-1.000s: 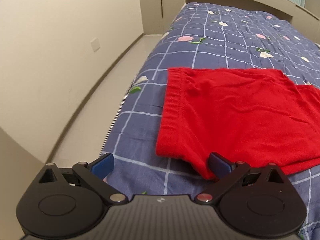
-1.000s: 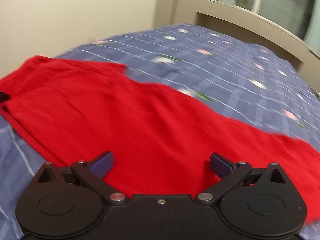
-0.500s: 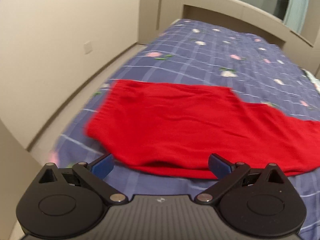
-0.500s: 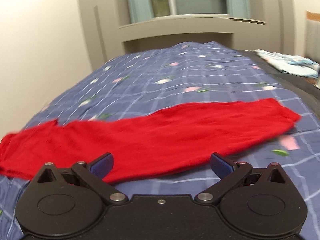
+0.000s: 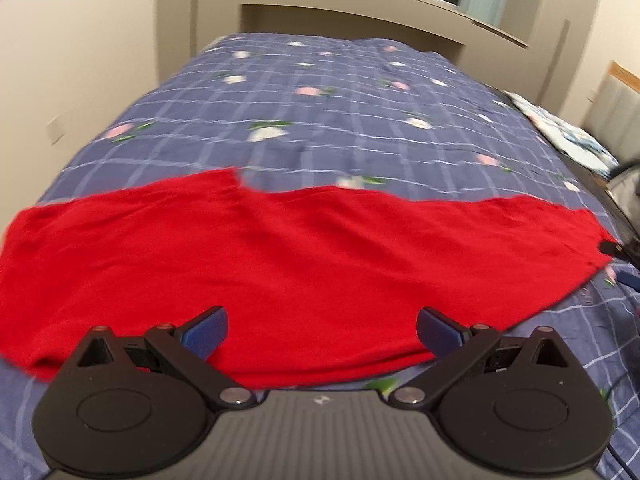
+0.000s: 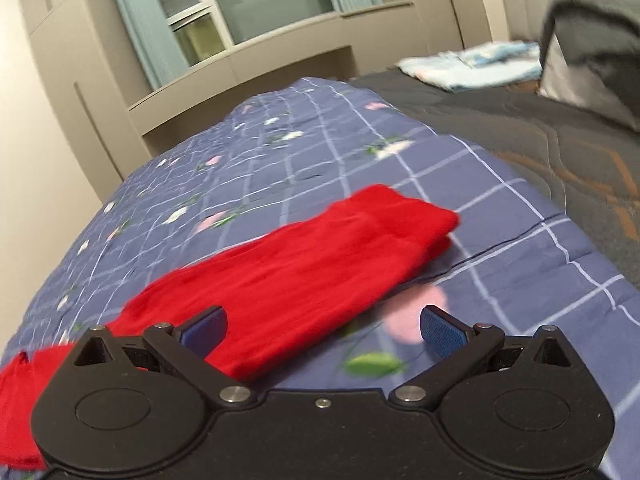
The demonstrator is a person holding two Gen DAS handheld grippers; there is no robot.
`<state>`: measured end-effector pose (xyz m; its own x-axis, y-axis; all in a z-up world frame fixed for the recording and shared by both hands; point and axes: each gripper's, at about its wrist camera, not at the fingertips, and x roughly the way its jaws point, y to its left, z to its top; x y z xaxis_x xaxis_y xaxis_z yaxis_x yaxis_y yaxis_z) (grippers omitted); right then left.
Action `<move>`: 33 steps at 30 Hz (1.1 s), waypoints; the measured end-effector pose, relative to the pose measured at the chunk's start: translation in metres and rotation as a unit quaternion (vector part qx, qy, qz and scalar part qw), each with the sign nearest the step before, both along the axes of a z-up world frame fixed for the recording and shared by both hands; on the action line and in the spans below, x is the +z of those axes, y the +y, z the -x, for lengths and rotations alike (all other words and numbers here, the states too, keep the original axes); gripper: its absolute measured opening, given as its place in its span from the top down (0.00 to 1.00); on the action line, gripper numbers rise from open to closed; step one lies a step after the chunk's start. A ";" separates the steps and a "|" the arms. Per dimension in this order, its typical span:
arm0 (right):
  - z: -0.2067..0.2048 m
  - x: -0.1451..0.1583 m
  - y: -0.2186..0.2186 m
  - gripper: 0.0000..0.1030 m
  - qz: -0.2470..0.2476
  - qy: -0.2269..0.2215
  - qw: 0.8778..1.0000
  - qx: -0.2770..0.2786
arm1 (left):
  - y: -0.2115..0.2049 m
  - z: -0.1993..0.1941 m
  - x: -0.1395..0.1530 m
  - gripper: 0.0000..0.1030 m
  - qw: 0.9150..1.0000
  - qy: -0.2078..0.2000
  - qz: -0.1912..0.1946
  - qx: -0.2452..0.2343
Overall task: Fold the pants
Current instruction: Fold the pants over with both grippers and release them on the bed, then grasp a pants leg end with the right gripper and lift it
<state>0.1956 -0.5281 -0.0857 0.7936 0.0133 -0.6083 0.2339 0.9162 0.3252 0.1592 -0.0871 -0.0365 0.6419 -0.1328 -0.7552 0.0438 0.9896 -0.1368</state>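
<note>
Left wrist view: my left gripper [image 5: 322, 330] hangs over the near edge of the red pants [image 5: 280, 264], fingers [image 5: 206, 330] spread wide and released, nothing between them. The pants lie flat across the bed [image 5: 340, 120], stretched side to side over the blue checked, flower-printed quilt [image 5: 360, 92]. The wider end sits at the left of this view; the narrower leg end runs to the right, where a small dark tip, probably my other gripper, shows just beside the hem. The far edge of the pants has a small notch near the left-centre. The picture is slightly blurred.

Right wrist view: my right gripper [image 6: 324, 328] is also released, blue-padded fingers [image 6: 442, 332] wide apart and empty. The leg end of the pants [image 6: 300, 276] lies ahead and to the left; the left finger overlaps the red cloth in the picture, the right one is over bare quilt [image 6: 500, 264]. I cannot tell whether either finger touches the fabric. The hem end looks doubled, two layers stacked.

Beyond the quilt's right border is a dark grey cover [image 6: 520, 140], with a folded pale blue-and-white cloth [image 6: 472, 64] on it, well apart from the pants. A window [image 6: 260, 4] with teal curtains stands past the far end of the bed.
</note>
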 end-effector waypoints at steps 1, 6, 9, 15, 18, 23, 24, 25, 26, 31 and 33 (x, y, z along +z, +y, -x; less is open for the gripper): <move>-0.003 -0.004 -0.009 0.01 -0.013 -0.002 1.000 -0.001 | -0.010 -0.005 -0.001 0.01 1.000 -0.001 -0.002 -0.009; -0.014 -0.023 -0.042 0.00 -0.094 -0.059 0.994 0.015 | -0.053 -0.028 -0.006 0.01 0.999 -0.004 0.001 -0.043; -0.016 -0.030 -0.058 0.00 -0.148 -0.090 0.985 0.019 | -0.077 -0.043 -0.012 0.01 0.998 0.002 0.001 -0.060; -0.014 -0.036 -0.081 0.07 -0.199 -0.123 0.972 -0.001 | -0.117 -0.063 -0.030 0.01 0.996 0.025 -0.016 -0.080; -0.014 -0.036 -0.083 0.20 -0.194 -0.119 0.973 -0.026 | -0.125 -0.065 -0.037 0.01 0.996 0.040 -0.016 -0.074; -0.010 -0.043 -0.088 0.55 -0.205 -0.112 0.970 -0.072 | -0.125 -0.061 -0.040 0.01 0.997 0.042 -0.019 -0.069; -0.009 -0.044 -0.089 0.57 -0.207 -0.109 0.969 -0.081 | -0.124 -0.061 -0.040 0.01 0.997 0.043 -0.019 -0.067; -0.007 -0.044 -0.087 0.56 -0.202 -0.107 0.970 -0.087 | -0.124 -0.060 -0.040 0.01 0.997 0.044 -0.019 -0.065; -0.006 -0.042 -0.085 0.52 -0.194 -0.105 0.971 -0.091 | -0.123 -0.060 -0.041 0.01 0.997 0.047 -0.020 -0.064; 0.009 -0.032 -0.063 0.24 -0.150 -0.095 0.982 -0.068 | -0.123 -0.061 -0.042 0.01 0.996 0.052 -0.022 -0.067; 0.009 -0.030 -0.057 0.19 -0.136 -0.087 0.985 -0.055 | -0.122 -0.062 -0.042 0.01 0.996 0.053 -0.022 -0.067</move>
<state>0.1865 -0.5849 -0.1157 0.8912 0.0652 -0.4489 0.2459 0.7620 0.5990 0.2212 -0.2095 -0.0787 0.5374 -0.1773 -0.8245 0.1631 0.9810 -0.1047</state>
